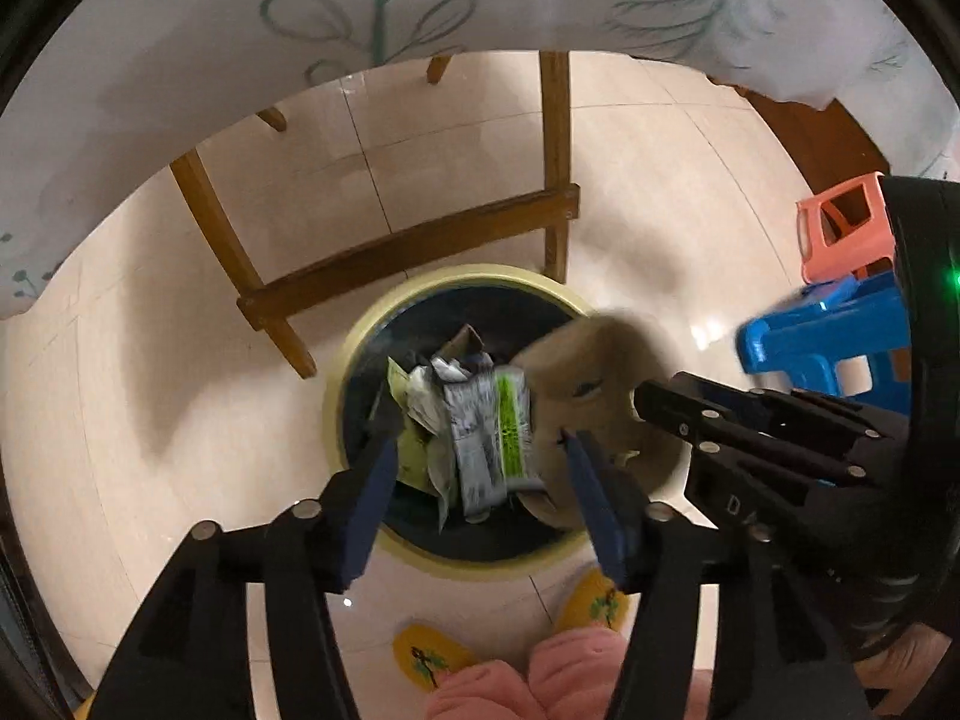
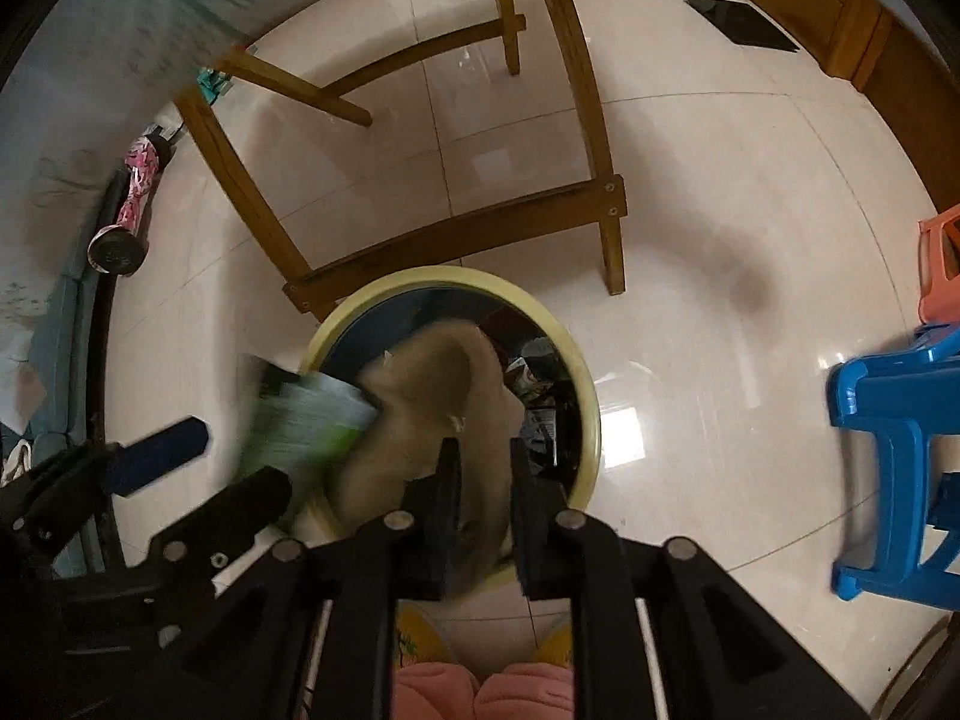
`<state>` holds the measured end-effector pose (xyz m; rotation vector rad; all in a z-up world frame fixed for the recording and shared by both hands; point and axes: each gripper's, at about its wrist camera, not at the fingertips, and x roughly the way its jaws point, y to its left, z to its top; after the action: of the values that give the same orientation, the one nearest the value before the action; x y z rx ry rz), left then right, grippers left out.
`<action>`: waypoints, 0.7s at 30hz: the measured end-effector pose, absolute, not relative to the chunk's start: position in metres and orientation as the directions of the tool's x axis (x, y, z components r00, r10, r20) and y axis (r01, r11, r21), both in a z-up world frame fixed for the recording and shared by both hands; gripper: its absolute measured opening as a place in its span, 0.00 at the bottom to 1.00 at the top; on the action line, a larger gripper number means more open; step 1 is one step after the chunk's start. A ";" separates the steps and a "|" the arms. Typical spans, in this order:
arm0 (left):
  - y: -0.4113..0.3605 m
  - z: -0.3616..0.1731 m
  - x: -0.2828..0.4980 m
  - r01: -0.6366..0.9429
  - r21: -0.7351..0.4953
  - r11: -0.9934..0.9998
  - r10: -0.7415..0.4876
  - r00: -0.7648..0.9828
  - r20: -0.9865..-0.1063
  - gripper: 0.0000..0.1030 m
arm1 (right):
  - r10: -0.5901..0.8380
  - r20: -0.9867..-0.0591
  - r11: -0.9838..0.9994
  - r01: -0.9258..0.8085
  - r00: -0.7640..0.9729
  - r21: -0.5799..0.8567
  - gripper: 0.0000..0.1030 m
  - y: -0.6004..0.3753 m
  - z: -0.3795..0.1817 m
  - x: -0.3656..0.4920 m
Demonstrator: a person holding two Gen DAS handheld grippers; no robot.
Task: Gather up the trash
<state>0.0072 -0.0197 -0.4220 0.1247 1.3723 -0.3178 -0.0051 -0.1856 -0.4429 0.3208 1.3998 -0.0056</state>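
A round bin with a pale yellow rim [image 1: 336,396] [image 2: 591,414] stands on the tiled floor below both grippers, with wrappers inside. My left gripper [image 1: 483,480] [image 2: 240,456] is open over it. A grey and green wrapper [image 1: 492,438] [image 2: 306,420] hangs blurred between its blue pads [image 1: 372,480], touching neither. My right gripper [image 2: 486,474] [image 1: 666,420] points down at the bin's near side, jaws a little apart. A crumpled brown paper piece [image 2: 444,372] [image 1: 600,372] lies blurred in that gap, loose over the bin.
A wooden chair frame [image 1: 408,252] [image 2: 456,234] stands just behind the bin. Blue [image 2: 888,420] and orange [image 2: 942,264] plastic stools sit to the right. A tablecloth edge [image 1: 180,60] hangs above. The person's yellow slippers [image 1: 426,657] and pink trouser legs are at the bottom.
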 end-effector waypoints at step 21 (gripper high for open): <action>-0.001 -0.378 -0.005 0.167 -0.075 0.983 -0.115 0.245 -0.963 0.93 | 0.219 -0.931 0.937 0.202 0.292 0.284 0.55 -0.199 -0.393 -0.008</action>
<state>-0.0053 -0.0006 -0.3783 0.0456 1.3097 -0.1924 -0.0084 -0.1987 -0.3926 0.3821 1.2834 0.0113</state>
